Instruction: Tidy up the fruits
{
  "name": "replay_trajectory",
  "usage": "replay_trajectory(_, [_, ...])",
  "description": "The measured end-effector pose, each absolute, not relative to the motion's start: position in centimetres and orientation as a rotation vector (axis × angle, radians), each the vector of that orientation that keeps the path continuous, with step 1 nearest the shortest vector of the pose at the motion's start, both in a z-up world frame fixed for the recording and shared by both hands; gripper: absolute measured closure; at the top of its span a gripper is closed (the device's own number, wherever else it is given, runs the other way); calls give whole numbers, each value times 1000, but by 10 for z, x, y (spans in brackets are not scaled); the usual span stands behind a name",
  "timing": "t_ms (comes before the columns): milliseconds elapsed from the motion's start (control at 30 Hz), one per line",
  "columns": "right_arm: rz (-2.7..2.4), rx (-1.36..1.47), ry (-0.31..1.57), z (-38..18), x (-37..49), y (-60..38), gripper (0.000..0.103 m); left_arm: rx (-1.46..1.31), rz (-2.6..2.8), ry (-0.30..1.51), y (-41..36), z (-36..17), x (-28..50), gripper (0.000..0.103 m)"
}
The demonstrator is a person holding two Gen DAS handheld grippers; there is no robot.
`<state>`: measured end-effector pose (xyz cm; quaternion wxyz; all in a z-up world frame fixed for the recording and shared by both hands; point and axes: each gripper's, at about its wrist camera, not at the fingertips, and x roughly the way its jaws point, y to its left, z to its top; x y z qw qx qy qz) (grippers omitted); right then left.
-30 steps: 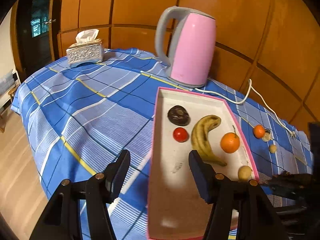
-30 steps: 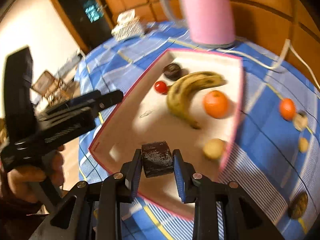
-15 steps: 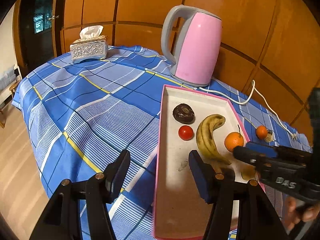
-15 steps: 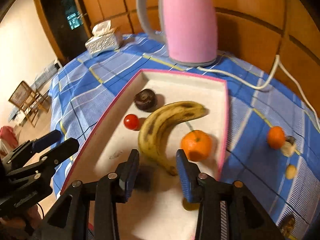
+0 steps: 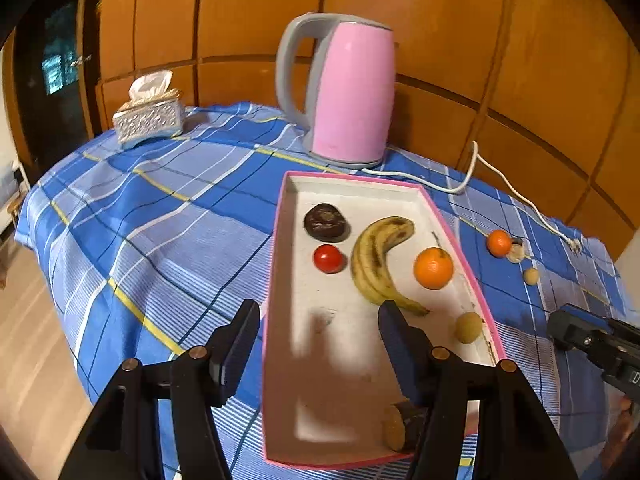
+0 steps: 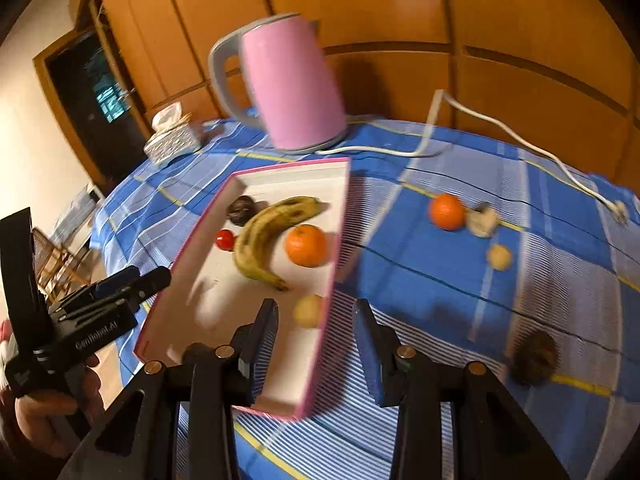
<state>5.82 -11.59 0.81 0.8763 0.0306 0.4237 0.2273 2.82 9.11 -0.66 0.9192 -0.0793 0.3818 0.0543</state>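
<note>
We have our right gripper (image 6: 316,340) empty, jaws standing apart after just opening to let go, nothing between them; it hangs over the right-hand rim of the pink tray (image 6: 338,240). The dark cylindrical piece (image 5: 402,426) lies inside the tray at its near right corner. Our left gripper (image 5: 316,338) hovers half open and empty over the tray's near left edge. Still out on the blue cloth, right of the tray, are a small orange fruit (image 6: 447,211), a pale round fruit (image 6: 499,257) and a dark brown fruit (image 6: 534,357) near the front edge. Next we should probably take the dark brown one, descending squarely with jaws wider.
</note>
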Motion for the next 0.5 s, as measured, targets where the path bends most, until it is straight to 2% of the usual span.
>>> replay_trajectory(500, [266, 58, 894, -12, 30, -175, 64, -100, 22, 783, 58, 2, 22, 39])
